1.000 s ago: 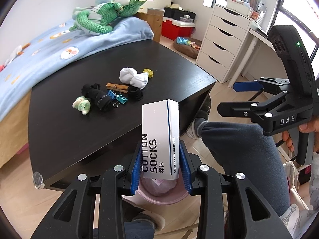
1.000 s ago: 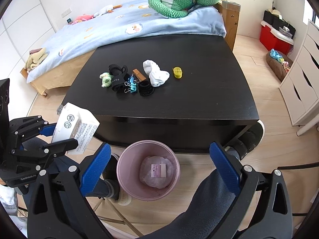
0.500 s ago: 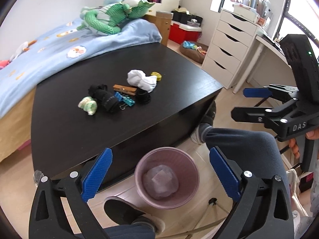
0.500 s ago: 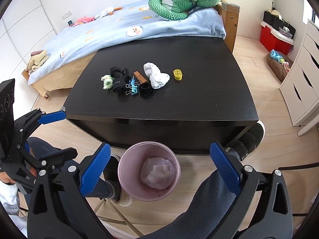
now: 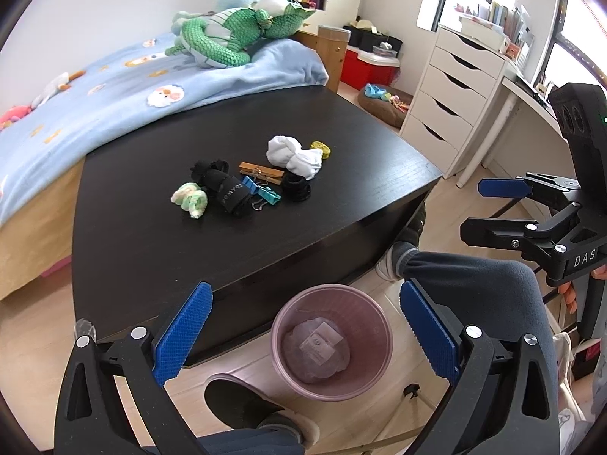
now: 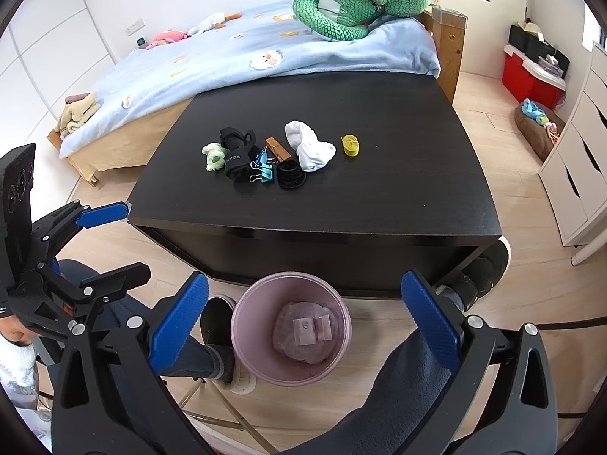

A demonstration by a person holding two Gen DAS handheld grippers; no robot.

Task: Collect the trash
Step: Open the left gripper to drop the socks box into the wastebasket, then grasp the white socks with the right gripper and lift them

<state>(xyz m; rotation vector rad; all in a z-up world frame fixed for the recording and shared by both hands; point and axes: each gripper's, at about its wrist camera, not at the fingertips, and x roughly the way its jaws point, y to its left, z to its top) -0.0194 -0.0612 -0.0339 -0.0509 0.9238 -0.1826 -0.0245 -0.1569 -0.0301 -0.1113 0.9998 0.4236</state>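
Observation:
A pink trash bin [image 5: 331, 341] stands on the floor in front of the black table [image 5: 151, 250]; it also shows in the right wrist view [image 6: 291, 328]. The white sock box [image 5: 321, 343] lies inside it on a crumpled bag, and also shows in the right wrist view [image 6: 311, 329]. My left gripper [image 5: 303, 331] is open and empty above the bin. My right gripper [image 6: 305, 320] is open and empty over the bin too. On the table lie a white sock [image 5: 294, 156], a black sock [image 5: 224, 185], a green-white wad [image 5: 189, 199], blue binder clips [image 5: 261, 191], a wooden clothespin [image 5: 261, 171], a black hair tie [image 5: 296, 186] and a yellow roll [image 5: 321, 149].
A bed with a blue blanket [image 5: 114, 87] and a green plush dragon [image 5: 235, 34] stands behind the table. White drawers [image 5: 455, 87] are at the right. The person's legs [image 5: 474, 284] and slippered foot [image 5: 242, 404] flank the bin.
One second ago my left gripper held the sock box over the bin. It opened and the box dropped into the bin. Both grippers stay open near the bin.

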